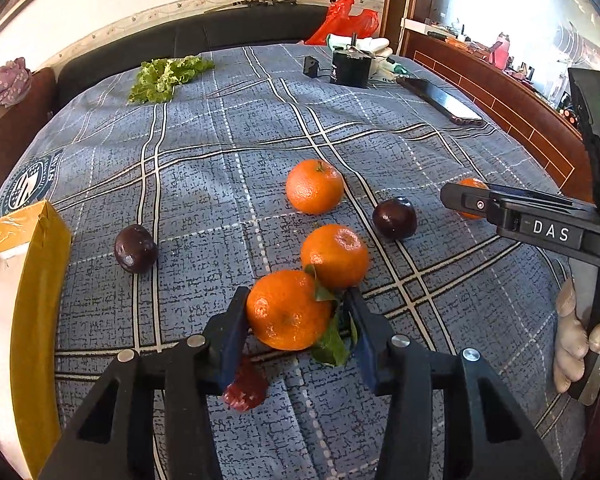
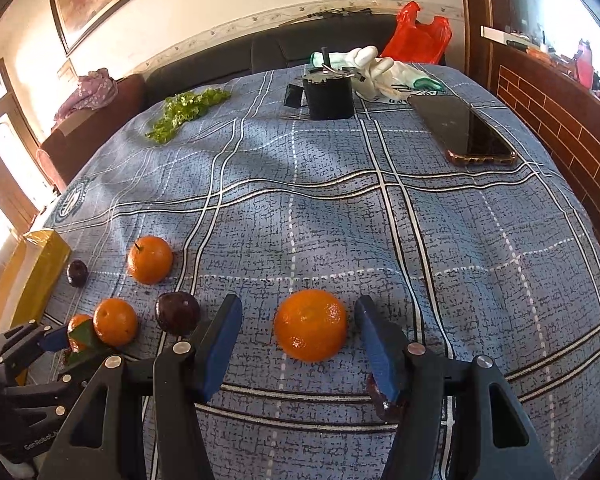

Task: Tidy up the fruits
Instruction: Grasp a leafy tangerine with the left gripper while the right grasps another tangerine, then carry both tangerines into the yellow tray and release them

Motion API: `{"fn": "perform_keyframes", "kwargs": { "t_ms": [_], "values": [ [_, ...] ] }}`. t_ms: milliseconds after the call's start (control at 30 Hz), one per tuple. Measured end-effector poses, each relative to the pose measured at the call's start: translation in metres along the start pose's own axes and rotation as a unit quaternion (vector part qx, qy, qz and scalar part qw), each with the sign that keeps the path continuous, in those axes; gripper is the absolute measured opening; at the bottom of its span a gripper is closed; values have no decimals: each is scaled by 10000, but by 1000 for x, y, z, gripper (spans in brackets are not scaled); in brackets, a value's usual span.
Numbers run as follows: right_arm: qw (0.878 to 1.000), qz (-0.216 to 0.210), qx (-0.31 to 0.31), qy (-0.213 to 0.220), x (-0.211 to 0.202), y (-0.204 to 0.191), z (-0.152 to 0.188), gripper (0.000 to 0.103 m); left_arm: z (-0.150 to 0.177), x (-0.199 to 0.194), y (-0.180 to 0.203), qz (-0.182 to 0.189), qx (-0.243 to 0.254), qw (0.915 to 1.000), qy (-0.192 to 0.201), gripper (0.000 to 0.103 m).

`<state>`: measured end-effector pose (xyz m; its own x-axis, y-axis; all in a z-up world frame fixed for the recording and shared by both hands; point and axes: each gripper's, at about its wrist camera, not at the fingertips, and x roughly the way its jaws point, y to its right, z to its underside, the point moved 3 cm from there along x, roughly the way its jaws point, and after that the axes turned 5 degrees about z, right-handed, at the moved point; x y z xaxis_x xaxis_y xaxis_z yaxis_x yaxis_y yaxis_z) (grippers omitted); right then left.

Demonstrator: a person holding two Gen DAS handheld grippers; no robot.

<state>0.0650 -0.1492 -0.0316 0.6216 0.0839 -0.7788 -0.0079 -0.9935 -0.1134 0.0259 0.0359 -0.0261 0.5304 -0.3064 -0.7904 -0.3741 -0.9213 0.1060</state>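
left tongs (image 1: 296, 308): clenched on leafy orange (image 1: 288, 310), touching second orange (image 1: 335, 254) | right tongs (image 2: 298, 330): released, straddling lone orange (image 2: 311, 325) on plaid cloth (image 2: 340, 220) | yellow box (image 1: 40, 280): contents hidden, left of leafy orange

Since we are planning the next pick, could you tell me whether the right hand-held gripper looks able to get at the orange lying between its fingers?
Probably yes: the right hand-held gripper stands open around the orange, gaps on both sides, nothing in between.

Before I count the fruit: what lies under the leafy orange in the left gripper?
Green leaves and blue checked cloth show beneath the leafy orange; anything directly under it is hidden.
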Motion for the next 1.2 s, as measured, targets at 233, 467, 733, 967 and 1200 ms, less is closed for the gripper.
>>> {"fn": "perform_keyframes", "kwargs": {
  "t_ms": [233, 467, 733, 967, 1200],
  "values": [
    [9998, 180, -68, 57, -2, -2, 2, 38, 3, -7, -3, -284, -140, 9995, 88, 35],
    [9996, 91, 166, 231, -9, 6, 1, 38, 6, -42, -5, -257, -408, 9981, 393, 36],
    [9981, 120, 68, 601, -28, -2, -1, 38, 18, -96, -23, -275, -886, 9927, 772, 36],
    [9954, -269, -236, 891, -72, -44, -3, 39, 41, -151, -68, -642, -1412, 9816, 1110, 36],
    [9898, -1057, -675, 669, -90, -123, 7, 39, 83, -195, -141, -1583, -2117, 9553, 1323, 36]
  ]
}}
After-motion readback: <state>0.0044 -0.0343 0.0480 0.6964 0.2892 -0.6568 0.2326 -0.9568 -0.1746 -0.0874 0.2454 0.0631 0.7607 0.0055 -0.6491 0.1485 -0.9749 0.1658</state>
